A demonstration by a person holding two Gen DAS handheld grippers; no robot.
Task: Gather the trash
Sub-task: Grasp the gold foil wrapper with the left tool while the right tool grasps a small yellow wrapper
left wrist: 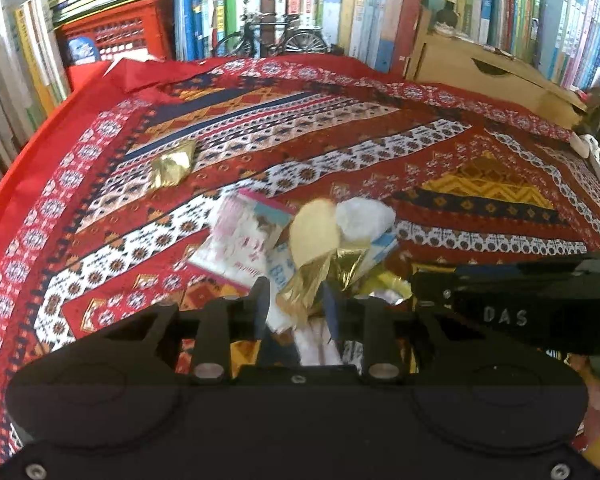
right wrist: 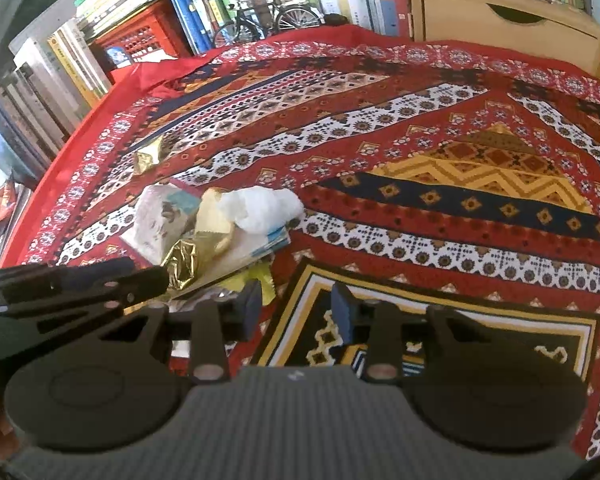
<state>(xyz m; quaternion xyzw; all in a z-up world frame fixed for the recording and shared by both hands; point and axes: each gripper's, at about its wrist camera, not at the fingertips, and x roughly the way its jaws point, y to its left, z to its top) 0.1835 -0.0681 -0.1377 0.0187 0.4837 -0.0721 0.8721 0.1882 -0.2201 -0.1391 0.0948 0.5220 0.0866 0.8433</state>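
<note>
The left gripper [left wrist: 296,300] is down over the heap of trash [left wrist: 300,240] near the middle of the patterned red tablecloth [left wrist: 380,152], and its fingers close on a crumpled gold foil wrapper [left wrist: 304,288], which fills the narrow gap between the pads. Just beyond the foil sits a pale round chip-like piece [left wrist: 314,232], a white tissue wad [left wrist: 364,218] to its right and a pink-and-white packet [left wrist: 244,236] to its left, all bunched and touching. A second gold wrapper [left wrist: 172,166] lies alone, well apart, toward the far left of the cloth.

Over on the right side, the right gripper [right wrist: 296,304] hangs with its fingers apart and nothing between them, only the cloth's yellow-bordered panel below. The heap lies just to its left in that view, the tissue wad [right wrist: 260,206] on top, with the black body of the left gripper [right wrist: 80,288] reaching in from the left edge toward the foil [right wrist: 184,262].

Along the far edge stand rows of books [left wrist: 260,0], a red crate [left wrist: 116,32], a small model bicycle [left wrist: 272,38] and a wooden drawer box [left wrist: 480,68].
</note>
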